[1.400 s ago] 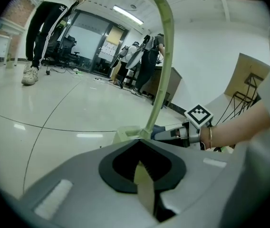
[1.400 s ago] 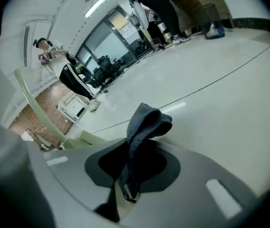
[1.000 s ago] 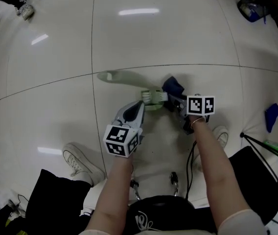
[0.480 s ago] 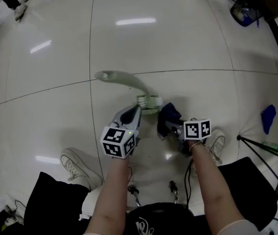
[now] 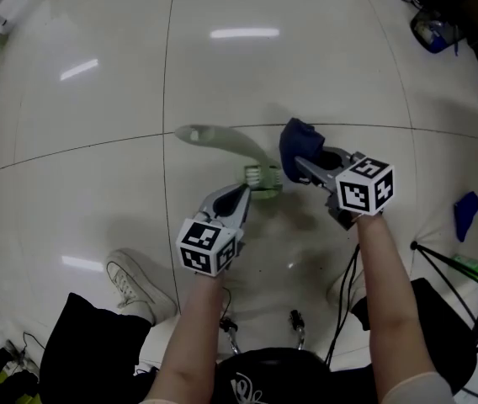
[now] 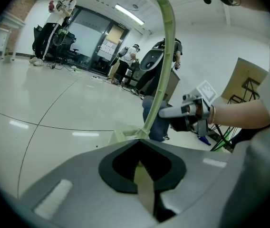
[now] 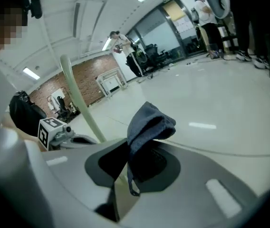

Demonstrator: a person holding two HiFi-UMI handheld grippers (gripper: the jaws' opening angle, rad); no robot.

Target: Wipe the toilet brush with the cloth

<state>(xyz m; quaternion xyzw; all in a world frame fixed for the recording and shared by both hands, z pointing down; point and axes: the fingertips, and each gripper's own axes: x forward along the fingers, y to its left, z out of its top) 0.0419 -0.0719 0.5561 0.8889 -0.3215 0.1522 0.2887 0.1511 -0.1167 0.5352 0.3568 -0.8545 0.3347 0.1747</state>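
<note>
Jaws: both are closed. Our left gripper [image 5: 241,196] pinches the pale green brush [image 5: 222,139] near its bristle end, and our right gripper [image 5: 305,165] clamps a bunched fold of the blue cloth [image 5: 296,144].
Brush: its long handle reaches away from our left gripper, over the floor [image 5: 96,183].
Cloth: just beside the bristle end; we cannot tell whether it touches.
Twist risk: the handle acts as a lever, so pressing hard with the cloth could swivel the brush in our thin grip.
Cloth risk: bristles may snag the loose fold and drag it out.
</note>
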